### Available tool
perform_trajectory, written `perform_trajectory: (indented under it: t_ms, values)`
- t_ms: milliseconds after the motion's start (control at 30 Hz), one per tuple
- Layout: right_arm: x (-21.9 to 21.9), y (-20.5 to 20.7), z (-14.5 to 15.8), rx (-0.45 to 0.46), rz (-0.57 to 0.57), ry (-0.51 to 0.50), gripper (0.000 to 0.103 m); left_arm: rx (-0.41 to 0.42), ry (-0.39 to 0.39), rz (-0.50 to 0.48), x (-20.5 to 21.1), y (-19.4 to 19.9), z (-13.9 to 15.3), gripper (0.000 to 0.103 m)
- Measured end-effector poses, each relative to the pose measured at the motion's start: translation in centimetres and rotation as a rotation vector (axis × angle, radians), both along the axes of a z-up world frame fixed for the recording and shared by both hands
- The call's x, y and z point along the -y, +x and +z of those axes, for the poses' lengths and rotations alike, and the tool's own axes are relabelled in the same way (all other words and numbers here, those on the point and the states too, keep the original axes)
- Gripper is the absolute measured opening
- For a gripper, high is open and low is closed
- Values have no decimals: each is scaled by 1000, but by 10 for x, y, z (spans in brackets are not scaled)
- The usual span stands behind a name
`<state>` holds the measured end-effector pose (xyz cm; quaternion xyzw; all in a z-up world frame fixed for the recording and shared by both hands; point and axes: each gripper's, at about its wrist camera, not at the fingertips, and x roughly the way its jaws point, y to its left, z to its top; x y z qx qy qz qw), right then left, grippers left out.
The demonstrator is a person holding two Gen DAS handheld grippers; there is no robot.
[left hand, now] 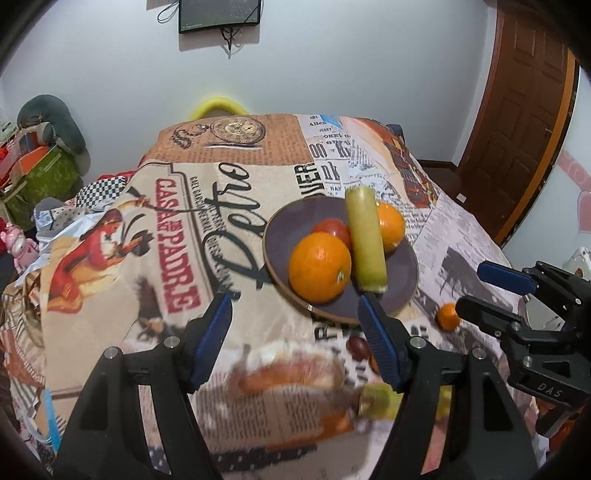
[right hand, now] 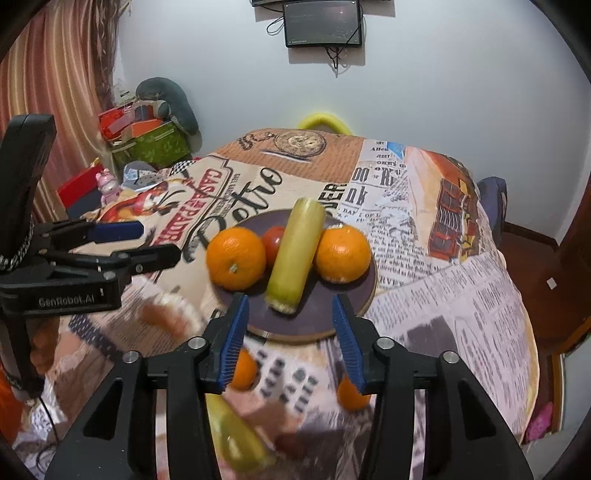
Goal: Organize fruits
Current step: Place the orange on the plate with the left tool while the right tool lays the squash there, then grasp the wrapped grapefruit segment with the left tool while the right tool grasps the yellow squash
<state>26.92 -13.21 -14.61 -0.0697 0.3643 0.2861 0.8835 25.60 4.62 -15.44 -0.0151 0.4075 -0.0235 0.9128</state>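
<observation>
Pale walls, a wall screen (right hand: 323, 24) and a wooden door (left hand: 524, 122) surround a tabletop (left hand: 229, 206) draped in a newspaper-print cloth. On its far half sits a dark plate (right hand: 364, 291) holding two oranges, the left one (right hand: 236, 258) and the right one (right hand: 341, 253), a red tomato (right hand: 273, 238) between them, and a yellow-green cylinder of fruit (right hand: 293, 254) lying across the middle. Nearer, off the plate, lie two small oranges (right hand: 243, 369), a grape (left hand: 357, 347) and another yellow-green piece (right hand: 236, 435). Left tool (left hand: 297, 332) stands wide apart, empty. Right tool (right hand: 290, 332) has its jaws parted, nothing between them.
</observation>
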Motion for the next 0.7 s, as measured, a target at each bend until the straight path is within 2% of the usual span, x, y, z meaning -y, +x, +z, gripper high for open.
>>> perform_trajectory:
  t_ms: [433, 700]
  values:
    - [-10, -48, -23, -72, 61, -49, 46, -39, 15, 34, -20, -59, -9, 74]
    - [-28, -49, -55, -152, 95, -82, 46, -102, 11, 57, -39, -52, -34, 77]
